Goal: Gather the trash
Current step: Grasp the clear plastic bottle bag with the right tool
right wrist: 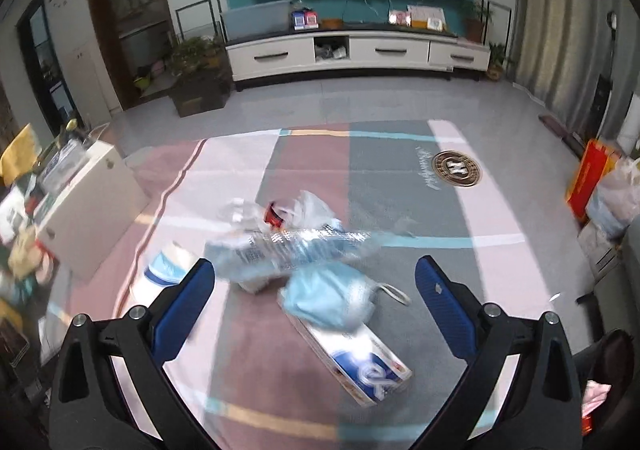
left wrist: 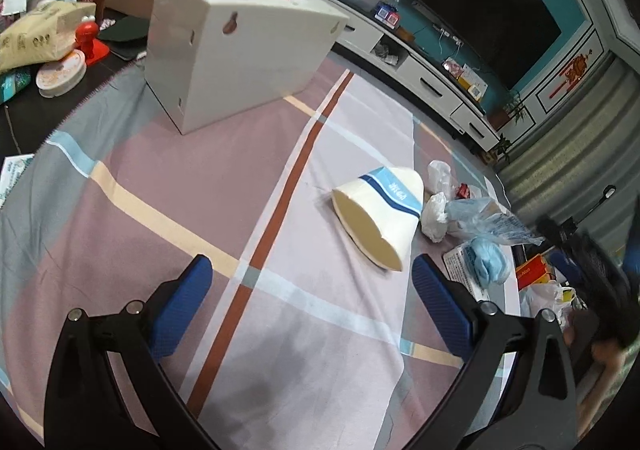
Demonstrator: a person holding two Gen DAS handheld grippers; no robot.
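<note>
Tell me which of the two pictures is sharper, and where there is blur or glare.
Left wrist view: mostly sharp; the tipped white paper cup with blue band has crisp edges, only the far right edge smears. Right wrist view: motion blur over the crumpled light-blue face mask and clear plastic wrapper; the long white-and-blue box shows glare. Both bend straight lines, fisheye.

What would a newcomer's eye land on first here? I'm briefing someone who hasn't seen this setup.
Probably the paper cup lying on its side on the striped cloth, ahead of the open left gripper. Next, the trash heap beside it: a blue face mask on a flat box, before the open right gripper.
</note>
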